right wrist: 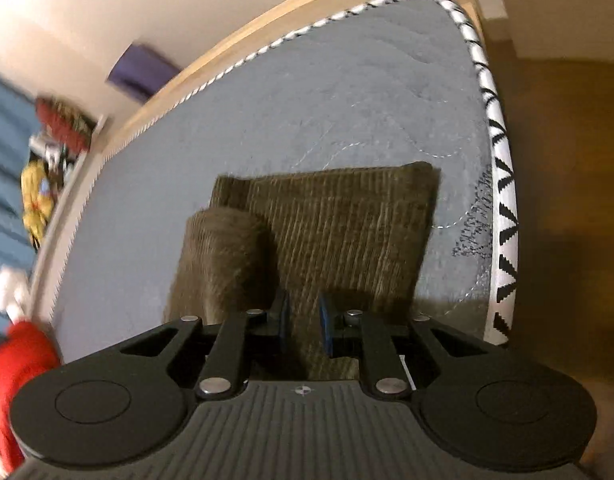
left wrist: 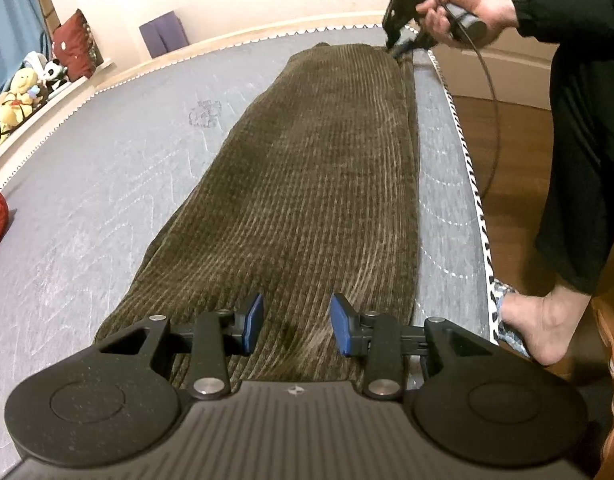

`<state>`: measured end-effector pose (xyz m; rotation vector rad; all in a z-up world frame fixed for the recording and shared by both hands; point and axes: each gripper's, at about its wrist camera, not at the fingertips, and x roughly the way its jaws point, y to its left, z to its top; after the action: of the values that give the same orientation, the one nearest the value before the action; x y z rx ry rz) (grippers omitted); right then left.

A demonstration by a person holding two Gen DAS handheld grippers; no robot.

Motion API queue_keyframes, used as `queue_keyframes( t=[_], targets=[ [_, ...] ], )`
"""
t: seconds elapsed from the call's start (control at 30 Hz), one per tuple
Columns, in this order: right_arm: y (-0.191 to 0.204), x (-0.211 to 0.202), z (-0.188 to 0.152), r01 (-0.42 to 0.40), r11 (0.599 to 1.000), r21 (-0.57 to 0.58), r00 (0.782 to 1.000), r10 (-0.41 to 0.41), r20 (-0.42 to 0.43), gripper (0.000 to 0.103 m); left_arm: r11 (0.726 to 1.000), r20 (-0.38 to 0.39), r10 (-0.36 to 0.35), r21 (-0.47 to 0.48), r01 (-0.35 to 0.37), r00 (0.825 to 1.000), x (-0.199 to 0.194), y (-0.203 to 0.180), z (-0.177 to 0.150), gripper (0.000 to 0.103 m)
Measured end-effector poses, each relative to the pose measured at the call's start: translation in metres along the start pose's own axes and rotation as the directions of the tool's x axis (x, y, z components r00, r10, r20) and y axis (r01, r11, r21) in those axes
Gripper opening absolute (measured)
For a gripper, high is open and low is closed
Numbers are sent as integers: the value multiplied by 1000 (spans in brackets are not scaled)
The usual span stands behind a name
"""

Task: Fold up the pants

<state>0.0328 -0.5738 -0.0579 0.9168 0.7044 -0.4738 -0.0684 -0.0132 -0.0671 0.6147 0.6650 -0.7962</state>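
Brown corduroy pants (left wrist: 299,184) laid lengthwise on grey mattress (left wrist: 107,168).
Left gripper (left wrist: 297,326) at 6 o'clock: jaws apart, empty, over near end. Right gripper (right wrist: 303,330), in hand (left wrist: 467,8) at 1 o'clock: jaws narrowly parted over far end, nothing visibly pinched.

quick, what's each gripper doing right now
Left gripper: open, empty, over the brown corduroy pants.
Right gripper: jaws narrow, slightly apart, grip on the pants unclear.

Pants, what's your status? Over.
Left gripper open over pants. Right gripper at far end, grip unclear. Nothing blocking.
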Motion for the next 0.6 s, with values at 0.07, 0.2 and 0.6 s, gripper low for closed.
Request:
queue_keyframes(
  t=[0.07,0.2,0.6],
  targets=[
    [5,9,-10,24,999,-40,998,-27,-64,18,1000,6,-1,-3,1,1000,0,1,1,41],
    [33,13,-18,7,990,-138,998,-15,-58,17,1000,-1,3,-7,-3,1000,1,2,1,45],
    [61,59,0,-275,957,-94,961,272,-41,21,1000,-16,8,5,-8,1000,2,1,-3,52]
  ],
)
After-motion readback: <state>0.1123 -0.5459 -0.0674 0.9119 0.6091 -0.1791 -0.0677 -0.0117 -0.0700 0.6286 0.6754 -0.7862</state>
